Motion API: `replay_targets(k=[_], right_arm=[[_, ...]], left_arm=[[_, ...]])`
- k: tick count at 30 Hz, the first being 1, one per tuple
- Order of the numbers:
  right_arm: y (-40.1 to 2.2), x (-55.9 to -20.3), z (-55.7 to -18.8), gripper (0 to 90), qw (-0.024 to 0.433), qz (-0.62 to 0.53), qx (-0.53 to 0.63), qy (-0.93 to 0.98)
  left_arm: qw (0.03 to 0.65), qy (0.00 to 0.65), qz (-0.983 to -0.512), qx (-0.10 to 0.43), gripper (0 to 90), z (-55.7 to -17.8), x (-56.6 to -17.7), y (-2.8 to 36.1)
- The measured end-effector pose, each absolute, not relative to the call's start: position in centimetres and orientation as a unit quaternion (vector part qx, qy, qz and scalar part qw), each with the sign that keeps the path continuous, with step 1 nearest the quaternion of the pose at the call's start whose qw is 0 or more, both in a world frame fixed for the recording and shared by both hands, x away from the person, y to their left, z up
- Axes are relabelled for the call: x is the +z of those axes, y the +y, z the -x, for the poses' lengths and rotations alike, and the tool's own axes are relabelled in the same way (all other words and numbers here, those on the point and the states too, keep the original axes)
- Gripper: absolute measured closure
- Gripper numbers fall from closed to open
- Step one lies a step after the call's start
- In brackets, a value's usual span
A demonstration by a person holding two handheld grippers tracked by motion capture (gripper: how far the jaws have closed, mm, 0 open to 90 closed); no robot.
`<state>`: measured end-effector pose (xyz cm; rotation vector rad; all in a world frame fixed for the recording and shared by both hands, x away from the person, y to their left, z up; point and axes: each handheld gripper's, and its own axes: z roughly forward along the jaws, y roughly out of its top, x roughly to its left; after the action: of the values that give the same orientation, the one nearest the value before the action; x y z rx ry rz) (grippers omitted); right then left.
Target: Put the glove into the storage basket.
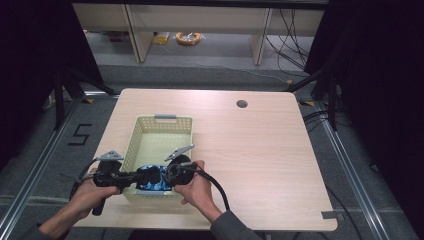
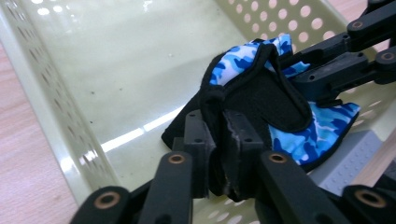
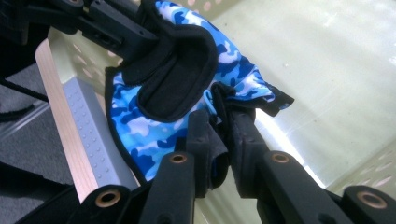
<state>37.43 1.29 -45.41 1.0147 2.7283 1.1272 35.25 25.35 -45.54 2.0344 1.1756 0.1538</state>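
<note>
Black jaws of the left tool (image 2: 219, 154) pinch the black edge of a blue camouflage glove (image 2: 261, 93), while the right tool (image 3: 219, 140) clamps its opposite edge. Held between both, the soft fabric hangs inside the near end of a pale perforated plastic basket (image 1: 150, 125), whose far half lies open. Smooth wooden surface (image 1: 260, 150) spreads rightward.

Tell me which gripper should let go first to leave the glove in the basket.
Probably the left gripper. It pinches only the black edge of the glove, while the right gripper grips the camouflage side and could lower it onto the floor of the basket. A close call: both hold it.
</note>
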Motion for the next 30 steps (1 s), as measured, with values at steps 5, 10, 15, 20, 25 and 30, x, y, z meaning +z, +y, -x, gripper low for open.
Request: replay_targets(k=[5, 10, 15, 20, 25, 30], right_arm=[[1.4, -45.4, -37.6, 79.5, 0.019, -0.321, 0.341, 0.883], [1.3, -45.4, -37.7, 78.2, 0.023, -0.321, 0.328, 0.888], [1.1, -45.4, -37.7, 75.9, 0.021, -0.323, 0.324, 0.889], [0.7, -45.0, -37.9, 70.7, 0.033, -0.32, 0.329, 0.888], [0.0, -44.1, -37.9, 65.5, 0.044, -0.321, 0.344, 0.882], [-0.9, -43.0, -37.6, 59.4, 0.041, -0.325, 0.36, 0.874]], left_arm=[[0.372, 0.451, -0.81, 0.058, 68.2, -35.4, -45.1, 25.5], [0.363, 0.455, -0.81, 0.069, 58.4, -35.2, -44.4, 25.8], [0.368, 0.451, -0.81, 0.077, 57.5, -35.1, -44.0, 25.7], [0.374, 0.448, -0.808, 0.081, 54.2, -34.8, -43.8, 25.1], [0.392, 0.446, -0.802, 0.071, 48.8, -34.4, -43.3, 24.8], [0.407, 0.458, -0.789, 0.055, 38.5, -33.9, -42.8, 24.2]])
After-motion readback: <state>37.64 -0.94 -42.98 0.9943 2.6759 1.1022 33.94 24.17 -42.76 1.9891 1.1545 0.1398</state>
